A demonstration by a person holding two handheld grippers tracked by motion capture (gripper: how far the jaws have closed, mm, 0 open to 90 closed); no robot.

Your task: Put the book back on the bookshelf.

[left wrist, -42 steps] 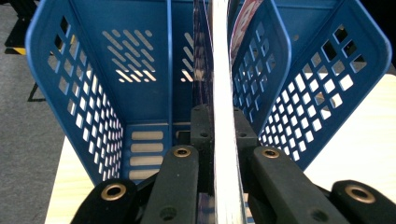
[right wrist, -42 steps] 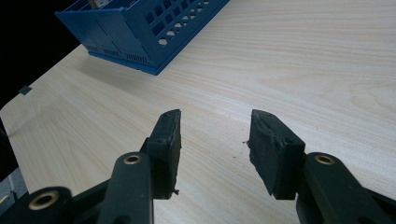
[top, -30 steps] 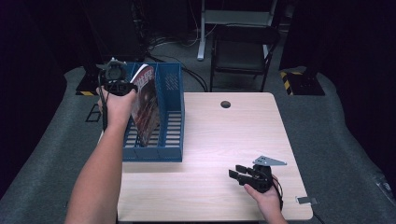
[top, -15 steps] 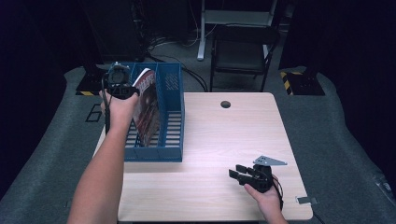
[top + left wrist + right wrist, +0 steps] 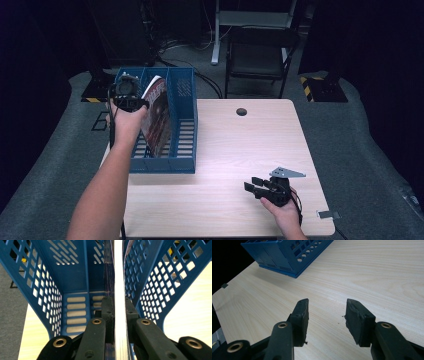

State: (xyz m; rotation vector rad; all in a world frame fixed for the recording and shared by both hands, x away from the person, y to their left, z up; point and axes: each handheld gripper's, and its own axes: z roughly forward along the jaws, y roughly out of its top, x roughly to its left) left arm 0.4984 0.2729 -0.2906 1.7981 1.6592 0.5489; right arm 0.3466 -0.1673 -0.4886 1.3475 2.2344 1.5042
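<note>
The left gripper (image 5: 131, 95) is held over the blue file rack (image 5: 182, 125) at the left side of the table (image 5: 240, 145), its jaws pinching the top edge of a magazine (image 5: 156, 117) that stands tilted in the rack's middle slot. The right gripper (image 5: 256, 186) rests low near the table's front right edge, its jaws spread with nothing between them

A pale wood-grain table (image 5: 250, 150) stands on grey carpet (image 5: 365, 145) in a dark room, its top lit from above. A round cable hole (image 5: 241, 111) sits near its far edge. Beyond it stands a black chair (image 5: 257, 57) before a light metal frame (image 5: 252, 20). Black cables (image 5: 200, 75) trail over the floor, and yellow-black hazard tape (image 5: 315, 87) marks spots at each side
</note>
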